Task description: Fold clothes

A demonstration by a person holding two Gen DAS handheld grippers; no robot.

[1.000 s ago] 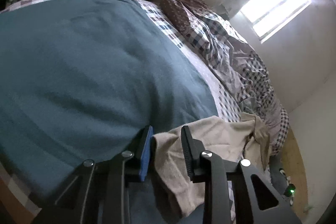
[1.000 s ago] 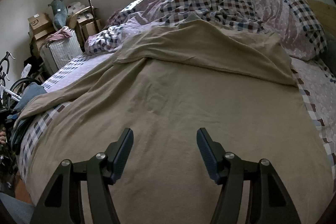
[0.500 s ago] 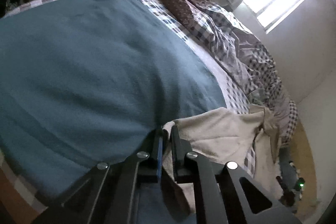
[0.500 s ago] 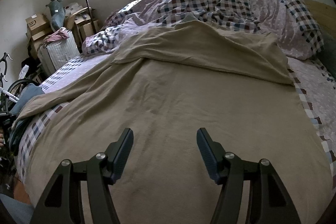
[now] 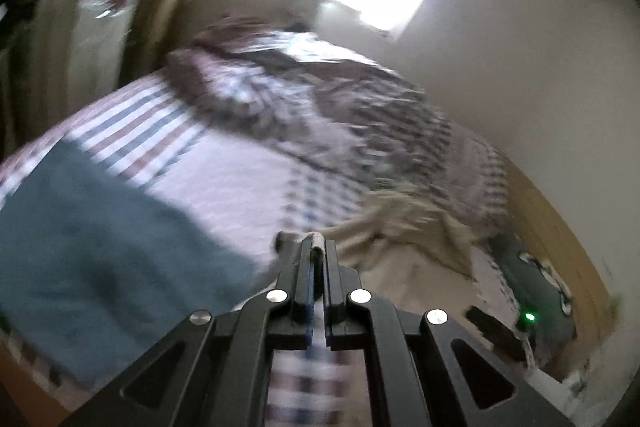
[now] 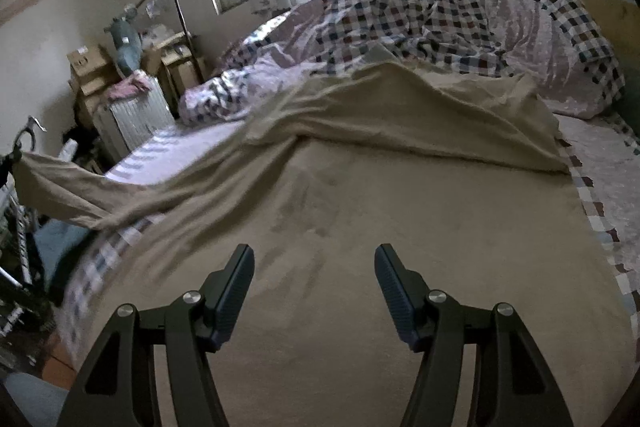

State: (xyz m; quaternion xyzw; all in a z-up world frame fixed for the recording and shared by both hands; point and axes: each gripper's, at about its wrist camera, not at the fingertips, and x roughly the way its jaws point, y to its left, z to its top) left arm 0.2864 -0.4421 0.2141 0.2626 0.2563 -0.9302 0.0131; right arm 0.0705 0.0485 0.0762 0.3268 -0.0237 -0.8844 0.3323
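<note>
Two grippers, one garment. Left gripper [image 5: 316, 247] is clamped on a corner of the beige garment [image 6: 360, 227]; a second ago its jaws stood apart around that fold, half a second ago they had nearly met on it. Left view has changed a lot since then: blurred now, looking down on the bed [image 5: 240, 179] from higher up, with the teal cloth [image 5: 100, 259] lower in frame and covering far less of it.

Right gripper [image 6: 314, 287] has jaws wide apart, nothing between them, hovering over the garment near the bed's near edge; same pose as before.

Garment lies spread over most of the bed. In the right view its left corner, earlier draped down at the bed's left edge, is now lifted and stretched taut off that edge.

Only the left view shows the pinch itself, the teal cloth spread at the bed's left side, and a green light [image 5: 530, 316] off the bed's right edge. Only the right view shows the whole garment, the checked duvet [image 6: 460, 23] bunched at the far edge, and boxes [image 6: 92, 71] and a radiator [image 6: 136, 119] beyond the left edge.
</note>
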